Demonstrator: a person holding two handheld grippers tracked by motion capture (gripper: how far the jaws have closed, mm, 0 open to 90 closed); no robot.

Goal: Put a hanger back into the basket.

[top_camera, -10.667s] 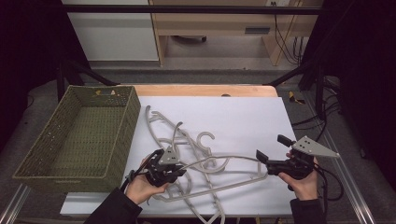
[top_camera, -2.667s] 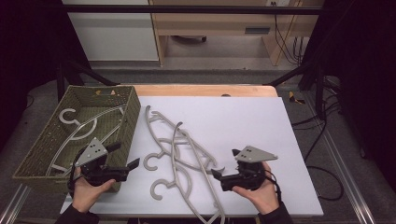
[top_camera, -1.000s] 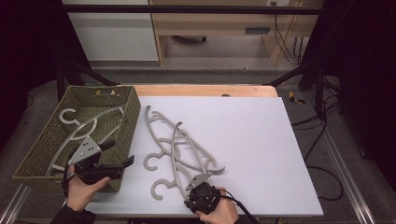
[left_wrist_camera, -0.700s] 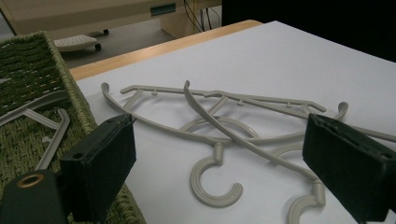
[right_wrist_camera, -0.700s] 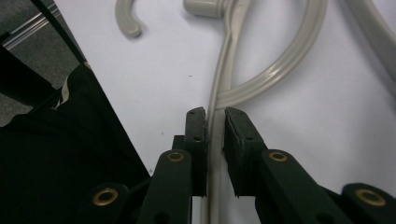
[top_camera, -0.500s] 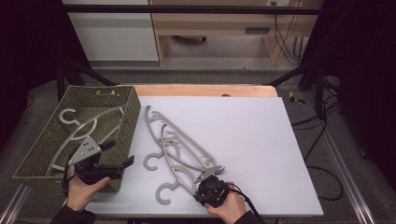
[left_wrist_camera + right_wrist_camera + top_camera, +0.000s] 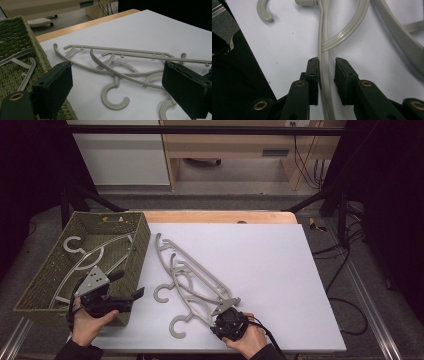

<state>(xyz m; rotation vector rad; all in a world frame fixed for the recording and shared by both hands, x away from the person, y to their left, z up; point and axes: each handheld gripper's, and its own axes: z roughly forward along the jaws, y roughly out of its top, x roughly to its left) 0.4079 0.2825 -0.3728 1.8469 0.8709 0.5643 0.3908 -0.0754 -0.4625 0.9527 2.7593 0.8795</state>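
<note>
Even overhead light brightens the white table (image 7: 260,255); surroundings fall dark. Shadows are soft, and near jaws blur in both gripper views.

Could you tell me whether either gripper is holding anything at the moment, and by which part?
The right gripper has a grey hanger's thin curved arm between its fingers, with a gap still at one side, so no firm hold yet. The left gripper is open, holding nothing.

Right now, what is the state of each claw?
Left claw: open, holding nothing.
Right claw: around a hanger bar, small gap remaining, not yet clamped.
</note>
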